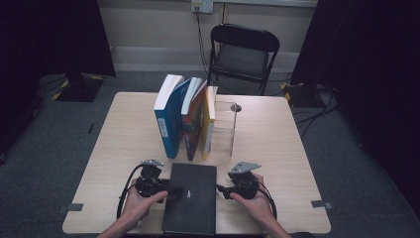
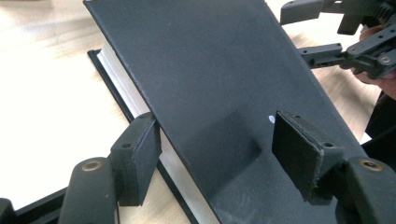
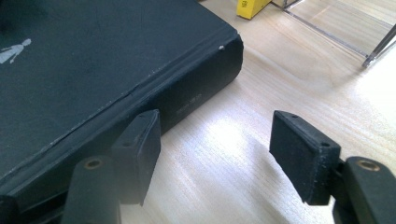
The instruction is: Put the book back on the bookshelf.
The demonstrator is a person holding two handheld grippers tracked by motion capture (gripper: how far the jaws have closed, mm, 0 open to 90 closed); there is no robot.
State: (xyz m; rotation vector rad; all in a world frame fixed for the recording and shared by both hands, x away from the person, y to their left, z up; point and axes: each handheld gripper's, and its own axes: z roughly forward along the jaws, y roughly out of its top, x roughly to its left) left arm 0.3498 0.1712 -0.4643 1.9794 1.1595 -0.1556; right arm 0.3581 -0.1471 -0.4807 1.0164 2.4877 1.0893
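Black book lying flat at table near edge, long axis running away from person, left hand-held gripper jaws straddling its lifted front cover without pressing, right hand-held gripper open beside spine.

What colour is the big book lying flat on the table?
The book is black, with a small white figure on its cover; the high view shows it best.

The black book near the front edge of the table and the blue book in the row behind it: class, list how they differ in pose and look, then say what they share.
Pose: the black book lies flat, while the blue book stands on edge, leaning on its neighbours. Look: the black book's cover is dark with a small pale mark; the blue book is bright blue with white page edges on top. State: the black book's cover is lifted at the left gripper; the blue book stays closed. Both rest on the wooden table.
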